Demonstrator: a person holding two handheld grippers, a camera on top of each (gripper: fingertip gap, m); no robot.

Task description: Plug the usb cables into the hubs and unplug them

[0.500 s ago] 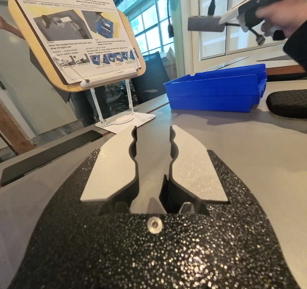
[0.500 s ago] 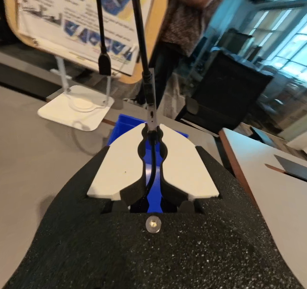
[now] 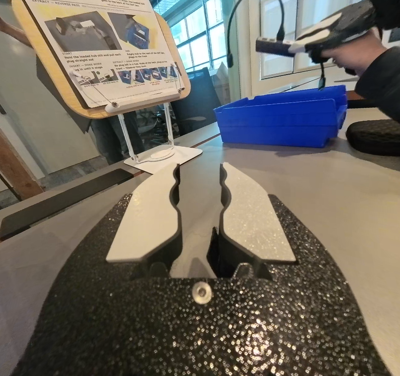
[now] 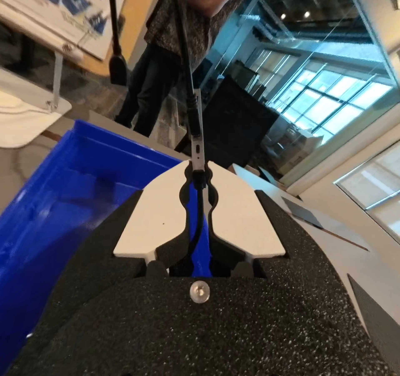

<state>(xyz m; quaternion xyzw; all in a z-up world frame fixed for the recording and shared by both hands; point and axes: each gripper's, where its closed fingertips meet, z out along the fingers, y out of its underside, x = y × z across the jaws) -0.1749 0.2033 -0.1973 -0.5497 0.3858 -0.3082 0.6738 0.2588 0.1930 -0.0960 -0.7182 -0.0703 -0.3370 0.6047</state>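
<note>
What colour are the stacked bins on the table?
Bright blue. The bins show best in the left wrist view, stacked on the grey table.

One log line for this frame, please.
right gripper: shut on hub, cable plugged, above blue bin | left gripper: open, empty

Left wrist view — low over the grey tabletop (image 3: 303,203), facing level across it. Right wrist view — raised, tilted, close above the blue plastic bin (image 4: 65,181). Shared: that bin (image 3: 281,125), white-footed instruction-sheet stand (image 3: 162,156) (image 4: 28,114).
</note>
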